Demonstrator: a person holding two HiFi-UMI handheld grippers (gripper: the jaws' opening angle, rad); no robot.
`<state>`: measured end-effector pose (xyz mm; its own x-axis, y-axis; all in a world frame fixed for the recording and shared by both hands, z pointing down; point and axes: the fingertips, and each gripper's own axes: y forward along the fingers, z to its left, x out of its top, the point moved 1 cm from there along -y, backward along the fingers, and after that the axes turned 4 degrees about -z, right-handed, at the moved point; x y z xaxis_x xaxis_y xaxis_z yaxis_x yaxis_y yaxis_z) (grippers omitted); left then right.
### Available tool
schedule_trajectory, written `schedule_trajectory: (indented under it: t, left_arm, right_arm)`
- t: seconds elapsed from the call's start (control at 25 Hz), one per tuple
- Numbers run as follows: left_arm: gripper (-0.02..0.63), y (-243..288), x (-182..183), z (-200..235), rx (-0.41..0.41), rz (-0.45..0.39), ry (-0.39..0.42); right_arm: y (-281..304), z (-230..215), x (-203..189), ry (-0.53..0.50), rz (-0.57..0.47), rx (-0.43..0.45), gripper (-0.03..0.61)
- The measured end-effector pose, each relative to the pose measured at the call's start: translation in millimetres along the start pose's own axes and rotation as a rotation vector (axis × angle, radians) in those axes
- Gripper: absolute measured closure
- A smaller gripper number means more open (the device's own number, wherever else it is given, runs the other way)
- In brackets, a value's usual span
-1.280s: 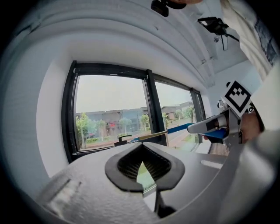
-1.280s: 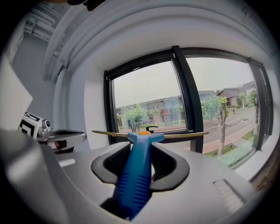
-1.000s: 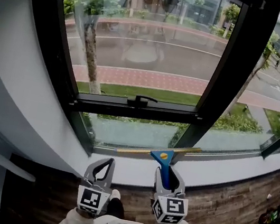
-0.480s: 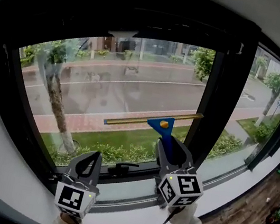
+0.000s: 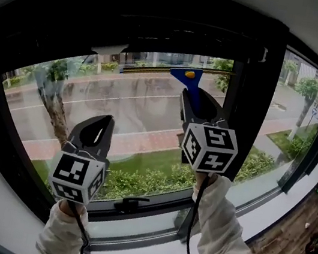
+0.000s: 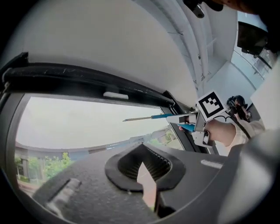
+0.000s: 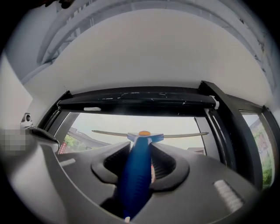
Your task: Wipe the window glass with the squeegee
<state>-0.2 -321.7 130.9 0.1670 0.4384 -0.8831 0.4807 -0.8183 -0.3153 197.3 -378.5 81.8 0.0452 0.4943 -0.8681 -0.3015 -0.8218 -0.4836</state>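
1. The squeegee (image 5: 189, 81) is up at 12 o'clock on the window glass (image 5: 131, 109). Its long thin blade (image 5: 151, 69) lies level just under the dark top frame (image 5: 164, 27). Whether the edge actually touches the pane cannot be told.
2. The right hand-held gripper (image 5: 198, 109) is clamped on the blue handle, which runs lengthwise between its jaws. The head and blade stick out beyond them toward 12 o'clock.
3. The left hand-held gripper (image 5: 100, 124) hangs at 8 o'clock in the head view, well apart from the tool. Its jaws are together with nothing in them.
4. Handling, as a judgement: the tool looks light, with a stiff plastic handle and a rigid bar carrying what is probably a soft rubber lip.
5. The smooth, rounded handle could roll or pivot in the jaws once the blade drags on wet glass.
6. The best hold is the one shown, around the middle of the handle and below the flared head. From there, even pressure should keep both blade ends against the pane.
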Motion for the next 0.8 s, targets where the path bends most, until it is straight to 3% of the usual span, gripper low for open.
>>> schedule_trajectory:
  t: [0.32, 0.8]
  left_arm:
    - [0.614, 53, 21, 4, -0.001, 0.001, 0.032]
    - [0.614, 65, 41, 9, 0.023, -0.033, 0.064]
  right_arm:
    - [49, -23, 21, 0.005, -0.047, 0.014, 0.433]
    - [68, -21, 38, -0.018, -0.143, 0.007, 0.433]
